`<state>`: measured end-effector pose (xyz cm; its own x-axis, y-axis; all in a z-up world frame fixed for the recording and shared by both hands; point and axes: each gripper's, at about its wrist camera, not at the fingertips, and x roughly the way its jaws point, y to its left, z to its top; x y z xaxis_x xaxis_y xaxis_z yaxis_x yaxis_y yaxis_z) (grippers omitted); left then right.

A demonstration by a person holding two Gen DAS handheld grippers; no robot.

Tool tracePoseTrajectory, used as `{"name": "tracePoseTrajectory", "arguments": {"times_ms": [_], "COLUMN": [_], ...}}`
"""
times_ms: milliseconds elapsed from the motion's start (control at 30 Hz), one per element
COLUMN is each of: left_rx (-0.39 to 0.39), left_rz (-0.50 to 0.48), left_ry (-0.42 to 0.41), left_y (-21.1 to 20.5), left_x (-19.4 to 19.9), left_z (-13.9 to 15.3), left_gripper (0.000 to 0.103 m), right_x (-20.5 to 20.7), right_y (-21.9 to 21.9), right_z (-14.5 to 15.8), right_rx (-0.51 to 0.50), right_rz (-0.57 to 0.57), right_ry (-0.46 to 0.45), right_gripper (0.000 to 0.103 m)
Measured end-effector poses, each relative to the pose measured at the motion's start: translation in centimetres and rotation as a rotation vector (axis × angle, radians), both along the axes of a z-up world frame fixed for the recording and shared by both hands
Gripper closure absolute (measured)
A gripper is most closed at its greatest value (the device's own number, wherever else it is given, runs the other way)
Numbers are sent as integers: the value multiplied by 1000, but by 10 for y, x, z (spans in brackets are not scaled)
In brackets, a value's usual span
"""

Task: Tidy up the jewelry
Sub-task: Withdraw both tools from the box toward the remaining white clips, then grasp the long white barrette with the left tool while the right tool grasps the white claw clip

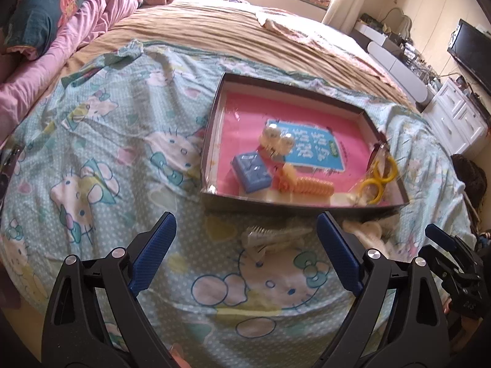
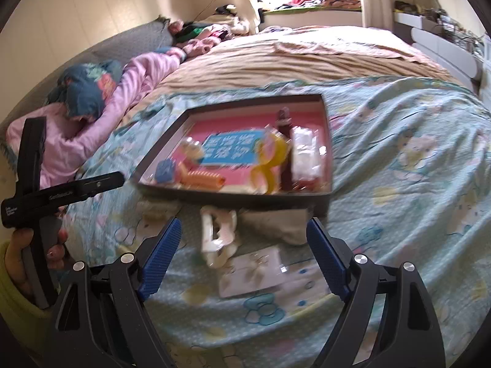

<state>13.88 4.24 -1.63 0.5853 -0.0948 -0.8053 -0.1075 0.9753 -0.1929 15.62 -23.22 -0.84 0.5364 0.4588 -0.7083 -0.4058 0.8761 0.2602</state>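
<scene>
A shallow dark box with a pink floor [image 1: 242, 122] [image 2: 214, 122] lies on the bed. It holds a blue case [image 1: 251, 171], pearl earrings [image 1: 276, 138], an orange coil hair tie [image 1: 307, 185] [image 2: 202, 179] and yellow rings [image 1: 379, 181] [image 2: 270, 159]. A white hair claw clip [image 1: 273, 239] [image 2: 218, 233] lies on the sheet in front of the box, between my fingers in both views. A clear packet [image 2: 254, 273] lies near it. My left gripper [image 1: 245, 254] is open and empty. My right gripper [image 2: 242, 257] is open and empty.
The bed has a Hello Kitty sheet [image 1: 107, 153] and a tan blanket [image 1: 230, 30] behind. Pink bedding [image 1: 76, 36] lies at the left. A white dresser [image 1: 454, 116] and TV [image 1: 472, 49] stand right of the bed. A pale cloth [image 2: 276, 224] lies by the box.
</scene>
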Motion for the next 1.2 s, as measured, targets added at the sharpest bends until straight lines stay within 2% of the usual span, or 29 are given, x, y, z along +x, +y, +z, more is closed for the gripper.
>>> {"name": "tracePoseTrajectory", "arguments": {"times_ms": [267,567,833,967,1033,1133,1200], "left_rx": [24,32,18,19,18,13,1], "left_rz": [-2,-24,-57,-82,-95,-114,-114], "left_ry": [45,82,96,97,96,101,106], "left_y": [4,6,3,-3,-6,-11,-13], "left_x": [-9,-14,-7,0,4,11,14], "left_z": [-19,-35,-43,-47,-49,-53,-55], "left_gripper": [17,17,17,17,18,28,28], "right_x": [1,15,27,33,34,32,30], "right_y": [24,45,54,52,48,43,37], "right_z": [-18,-41,-53,-57,-55,-51,-48], "right_rx": [-16,-30,-46,-13,8,20,39], "right_rz": [65,120,134,134,134,132,122], "right_ry": [49,117,121,134,139,138,142], "right_gripper": [21,37,47,67,68,68,68]}}
